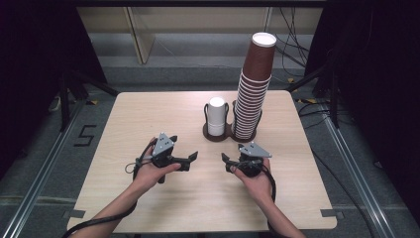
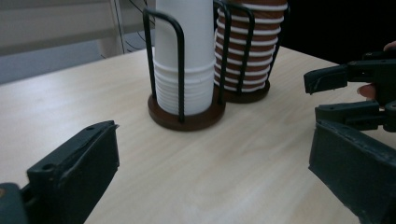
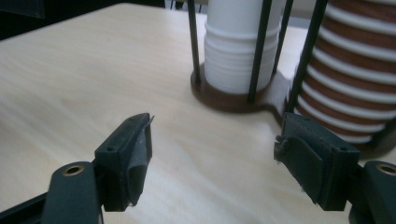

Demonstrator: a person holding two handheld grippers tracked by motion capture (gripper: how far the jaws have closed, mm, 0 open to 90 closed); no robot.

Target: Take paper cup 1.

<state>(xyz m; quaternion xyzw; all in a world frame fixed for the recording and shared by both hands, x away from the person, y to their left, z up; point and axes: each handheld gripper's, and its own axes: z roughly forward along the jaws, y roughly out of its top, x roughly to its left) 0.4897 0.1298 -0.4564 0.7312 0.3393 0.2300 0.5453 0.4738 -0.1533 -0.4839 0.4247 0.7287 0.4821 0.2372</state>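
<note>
Hands rest low on the pale wooden table (image 1: 148, 114) in the high view, left gripper (image 1: 192, 159) and right gripper (image 1: 225, 159) pointing inward, both released and empty, near the black wire cup holder (image 1: 230, 133). Left gripper view: white paper cup stack (image 2: 182, 60) stands beside brown paper cup stack (image 2: 250, 46). Right gripper view: jaws apart before that holder.
</note>
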